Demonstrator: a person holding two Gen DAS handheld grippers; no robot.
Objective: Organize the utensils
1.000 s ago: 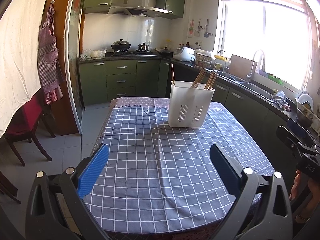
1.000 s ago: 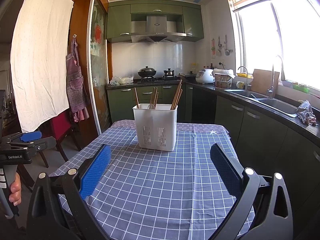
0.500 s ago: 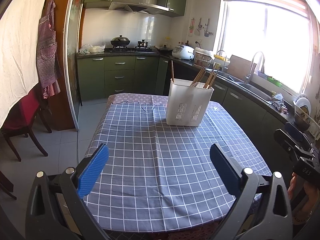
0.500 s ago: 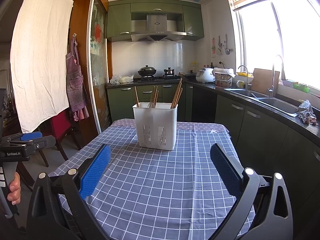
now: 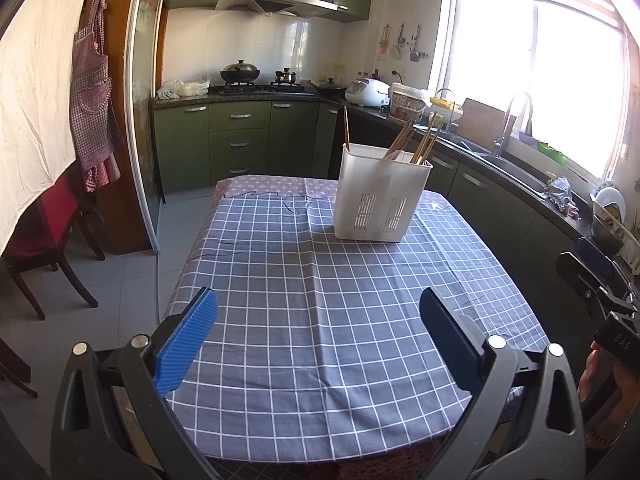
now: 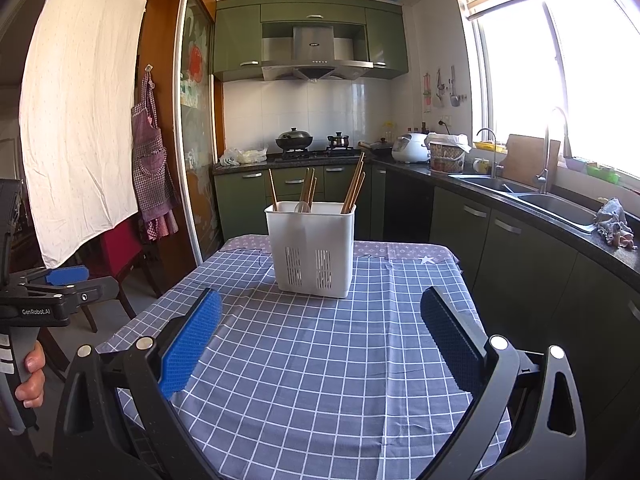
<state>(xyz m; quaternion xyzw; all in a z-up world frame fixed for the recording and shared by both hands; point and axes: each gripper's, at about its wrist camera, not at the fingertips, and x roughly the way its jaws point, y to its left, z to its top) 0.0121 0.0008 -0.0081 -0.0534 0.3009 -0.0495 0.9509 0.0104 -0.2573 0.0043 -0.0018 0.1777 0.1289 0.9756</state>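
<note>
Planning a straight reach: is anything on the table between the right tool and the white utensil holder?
Nothing visible: only bare checked tablecloth lies between the open right tool and the utensil holder.

Left gripper (image 5: pixel 318 300) jaws spread wide, nothing between them, hovering over the near part of the checked tablecloth (image 5: pixel 340 312). White slotted utensil holder (image 5: pixel 382 196) stands upright at the far side of the cloth, well apart from the gripper. Wooden chopsticks (image 5: pixel 416 140) lean out of its right half; one single chopstick (image 5: pixel 346 128) sticks up at its left rear corner. Right gripper (image 5: pixel 596 280) is at the cloth's right edge, hand (image 5: pixel 604 392) on its grip; jaw state not readable.
</note>
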